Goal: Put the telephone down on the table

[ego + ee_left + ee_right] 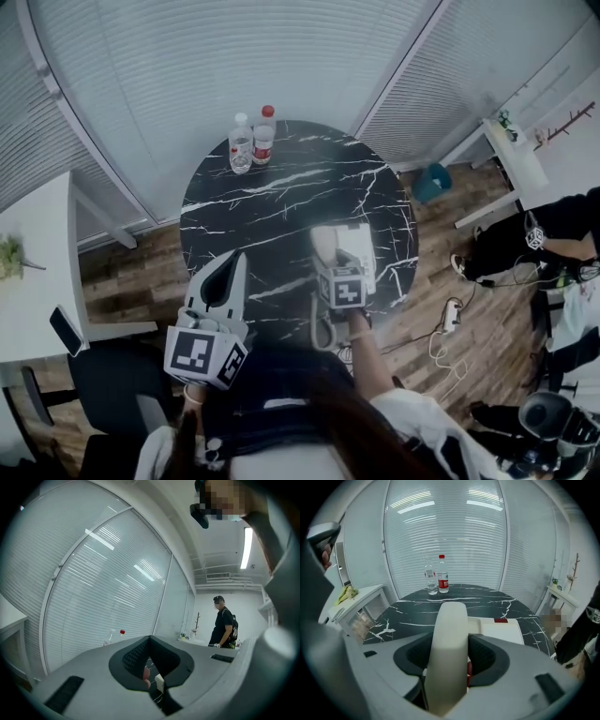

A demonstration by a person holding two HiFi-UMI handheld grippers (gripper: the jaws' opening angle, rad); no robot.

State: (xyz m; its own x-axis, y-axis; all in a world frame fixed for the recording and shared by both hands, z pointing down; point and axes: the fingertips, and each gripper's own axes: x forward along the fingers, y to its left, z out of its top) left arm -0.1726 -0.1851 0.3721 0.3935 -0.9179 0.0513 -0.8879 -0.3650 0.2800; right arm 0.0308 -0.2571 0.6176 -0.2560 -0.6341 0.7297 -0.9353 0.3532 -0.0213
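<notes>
The left claw [232,264] hangs over the near left edge of the round black marble tabletop [281,187]. Its jaws are pressed together to a point with nothing between them, tips aimed away from the person toward the blinds. Ahead of this claw and a little to its right, at the far rim of the tabletop, two water bottles stand upright and just beside each other: a clear-capped bottle [241,143] and a red-capped bottle [265,134]. To the right, the right claw [451,637] is clamped on the telephone handset [449,658], one jaw against each flank. The pale handset's long axis runs along the jaws. Its near end sits deep in the claw's throat and its rounded far end points forward across the tabletop, roughly toward the bottles, tilted slightly upward. Just ahead of this claw and to its right lies the white telephone base [502,631], flat on the tabletop with a small red patch on its far edge. Whether the handset's far end touches the base cannot be told. Well off to the right of the right claw, beyond the tabletop, a person in black [525,239] is by a white side table.
</notes>
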